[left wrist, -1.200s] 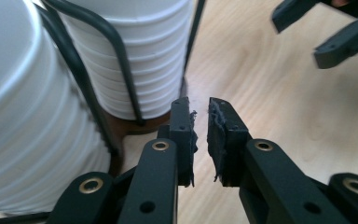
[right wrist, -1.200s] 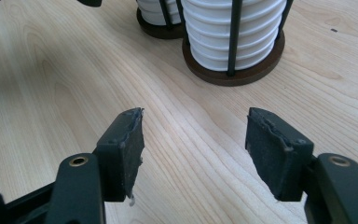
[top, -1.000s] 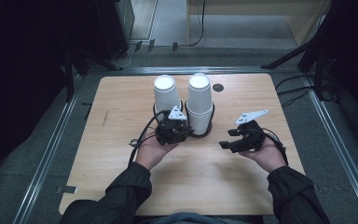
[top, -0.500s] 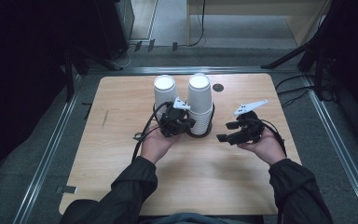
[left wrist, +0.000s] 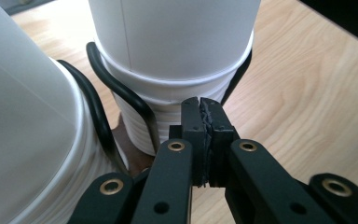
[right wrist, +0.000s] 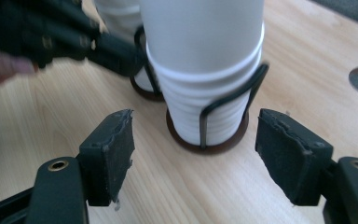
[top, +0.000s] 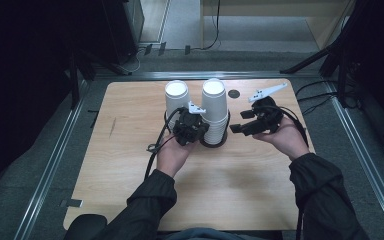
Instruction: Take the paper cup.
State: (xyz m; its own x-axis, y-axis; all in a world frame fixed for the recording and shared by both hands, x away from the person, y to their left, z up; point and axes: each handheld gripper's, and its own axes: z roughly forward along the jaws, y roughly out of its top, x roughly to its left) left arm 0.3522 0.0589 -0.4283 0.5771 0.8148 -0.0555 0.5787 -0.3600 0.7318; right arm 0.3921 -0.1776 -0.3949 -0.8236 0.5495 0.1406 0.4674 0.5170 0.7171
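Two stacks of white paper cups, a left stack [top: 176, 97] and a taller right stack [top: 215, 107], stand upside down in a black wire holder [top: 215, 145] on the wooden table [top: 130, 165]. My left gripper [top: 200, 127] is low between the stacks, its jaws pressed together with nothing between them. In the left gripper view the closed tips [left wrist: 203, 105] touch the ribbed rims of the right stack [left wrist: 177, 46], beside a wire loop [left wrist: 121, 88]. My right gripper [top: 240, 122] hovers right of that stack; its jaws have just been opening. The stack [right wrist: 205, 60] stands beyond the bare pads [right wrist: 114, 149].
A round dark hole [top: 234, 93] lies in the tabletop behind the right gripper. Metal rails [top: 55, 160] run along the table's sides. Cables [top: 325, 100] trail over the grey floor at the right, and dark equipment stands at the back left.
The right gripper has risen and come closer to the right stack, with its jaws spread wider. The left gripper has edged in toward the stack's base and its jaws have closed.
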